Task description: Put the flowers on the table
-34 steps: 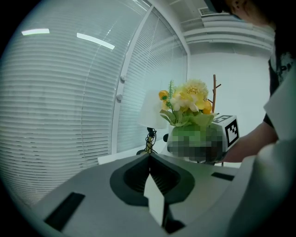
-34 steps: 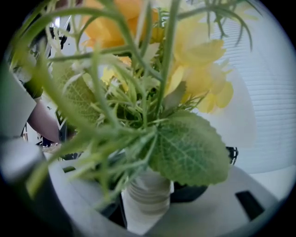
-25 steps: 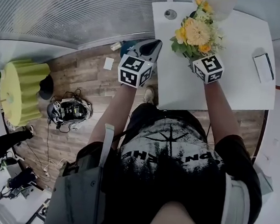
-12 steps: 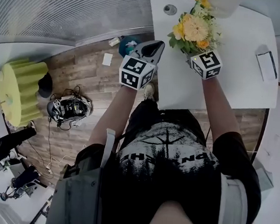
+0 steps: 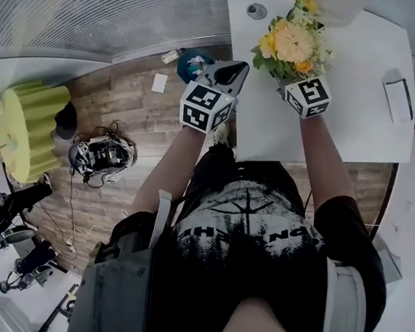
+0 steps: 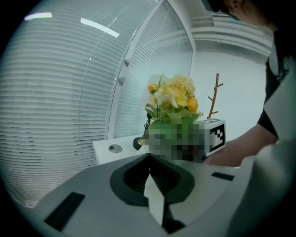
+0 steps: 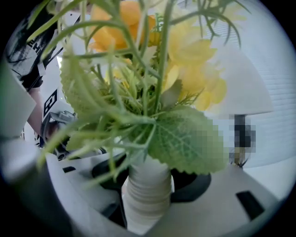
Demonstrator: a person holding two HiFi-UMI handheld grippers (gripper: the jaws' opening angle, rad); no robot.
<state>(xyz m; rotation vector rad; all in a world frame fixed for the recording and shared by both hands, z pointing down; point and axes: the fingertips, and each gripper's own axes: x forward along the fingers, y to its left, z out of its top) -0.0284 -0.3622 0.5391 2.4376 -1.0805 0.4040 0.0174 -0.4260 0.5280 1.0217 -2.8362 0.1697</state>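
Note:
A bunch of yellow and orange flowers (image 5: 292,42) with green leaves stands in a white ribbed vase (image 7: 145,178). My right gripper (image 5: 292,78) is shut on that vase and holds it upright over the near left part of the white table (image 5: 344,109). In the right gripper view the leaves (image 7: 185,139) fill most of the picture. My left gripper (image 5: 230,69) hovers off the table's left edge, shut with nothing in it (image 6: 155,194). From the left gripper view the flowers (image 6: 173,97) show beside the right gripper's marker cube (image 6: 215,134).
On the table lie a small round fitting (image 5: 257,12), a flat dark-edged item (image 5: 398,96) at the right, and a white lampshade (image 5: 340,3) at the far edge. The wood floor holds a yellow-green stool (image 5: 25,129), tangled gear (image 5: 99,157) and a blue object (image 5: 192,61). Blinds cover the window (image 6: 69,92).
Both grippers and the flowers stay almost where they were over the table's near left part; the view shifts slightly. A person at the lower left has moved.

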